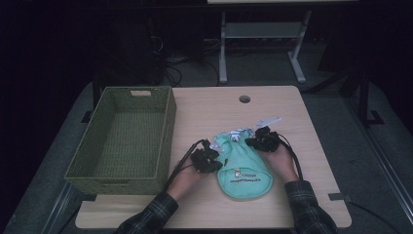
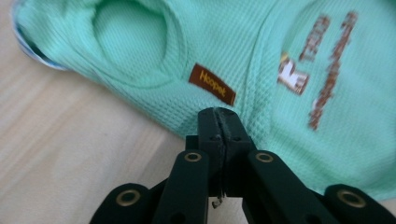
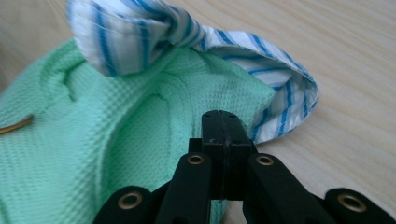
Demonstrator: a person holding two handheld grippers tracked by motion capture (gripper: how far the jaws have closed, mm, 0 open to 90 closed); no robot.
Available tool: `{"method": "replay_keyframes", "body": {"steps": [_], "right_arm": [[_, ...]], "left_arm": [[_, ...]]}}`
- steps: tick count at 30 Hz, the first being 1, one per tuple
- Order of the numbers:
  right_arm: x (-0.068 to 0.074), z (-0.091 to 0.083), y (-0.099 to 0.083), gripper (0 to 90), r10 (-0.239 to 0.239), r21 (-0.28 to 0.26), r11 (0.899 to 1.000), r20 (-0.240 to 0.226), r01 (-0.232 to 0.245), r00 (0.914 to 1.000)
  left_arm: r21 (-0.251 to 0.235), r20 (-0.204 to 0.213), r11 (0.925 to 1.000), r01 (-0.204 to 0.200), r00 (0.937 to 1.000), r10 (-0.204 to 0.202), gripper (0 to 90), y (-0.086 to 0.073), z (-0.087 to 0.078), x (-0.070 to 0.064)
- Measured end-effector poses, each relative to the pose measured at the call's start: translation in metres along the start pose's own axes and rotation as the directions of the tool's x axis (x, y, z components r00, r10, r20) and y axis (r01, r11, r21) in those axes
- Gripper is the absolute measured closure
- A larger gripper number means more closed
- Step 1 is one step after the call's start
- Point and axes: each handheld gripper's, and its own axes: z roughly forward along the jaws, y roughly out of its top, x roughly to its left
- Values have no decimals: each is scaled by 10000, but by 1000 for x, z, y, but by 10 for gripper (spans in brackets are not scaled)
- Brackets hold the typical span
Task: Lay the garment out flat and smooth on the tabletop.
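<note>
While it lies flat at the table's [image 1: 292,204] near centre, garment [image 1: 243,165]: right of basket [image 1: 122,136].
Left gripper [image 2: 218,114]: jaws pinched on its left edge.
Right gripper [image 3: 223,119]: jaws clamped near striped collar [image 3: 140,32], likely for lifting evenly.

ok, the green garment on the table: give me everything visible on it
The mint-green garment is a small waffle-knit top lying flat on the wooden table, right of the woven basket. It has a blue-and-white striped collar, a brown sewn tag reading "Hoopet" and a blurred brown print. The left hand-held gripper is shut on its edge near an armhole; the right hand-held gripper is shut on it by the collar.
</note>
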Motion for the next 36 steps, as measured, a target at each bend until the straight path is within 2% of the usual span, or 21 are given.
{"method": "replay_keyframes", "body": {"steps": [5, 11, 15, 18, 22, 25, 31, 34, 36], "right_arm": [[-9, -2, -3, 899, 151, 19, 9999, 367, -152, 9992], [-26, -6, -8, 900, 597, -143, 9982, 501, -591, 9970], [-31, -10, -10, 900, 704, -82, 9975, 727, -700, 9949], [-28, -10, -11, 900, 620, -58, 9981, 705, -618, 9956], [-21, -13, -15, 899, 460, -81, 9989, 349, -458, 9983], [-15, -17, -20, 899, 495, -58, 9988, 105, -494, 9987], [-8, -21, -23, 898, 212, 38, 9998, -106, -212, 9997], [-7, -21, -23, 898, 237, 51, 9997, -169, -236, 9996], [-7, -20, -23, 897, 189, 25, 9998, -182, -189, 9997]], "left_arm": [[89, -2, 9999, -60, 10000, 60, 896, 0, -1, 0], [161, -118, 9996, -217, 9997, 219, 896, 0, -1, -2], [148, -140, 9997, -176, 9997, 178, 897, 0, -1, -2], [192, -238, 9996, -196, 9995, 201, 896, 0, -1, 1], [408, -552, 9989, -215, 9982, 237, 896, -1, -4, 6], [467, -587, 9989, -109, 9982, 137, 896, -4, -7, 10], [559, -15, 9984, -69, 10000, 70, 896, -7, -9, 3], [649, 358, 9978, -132, 9993, 109, 895, -7, -11, -2], [590, 459, 9981, -159, 9989, 132, 895, -8, -10, -3]]}}
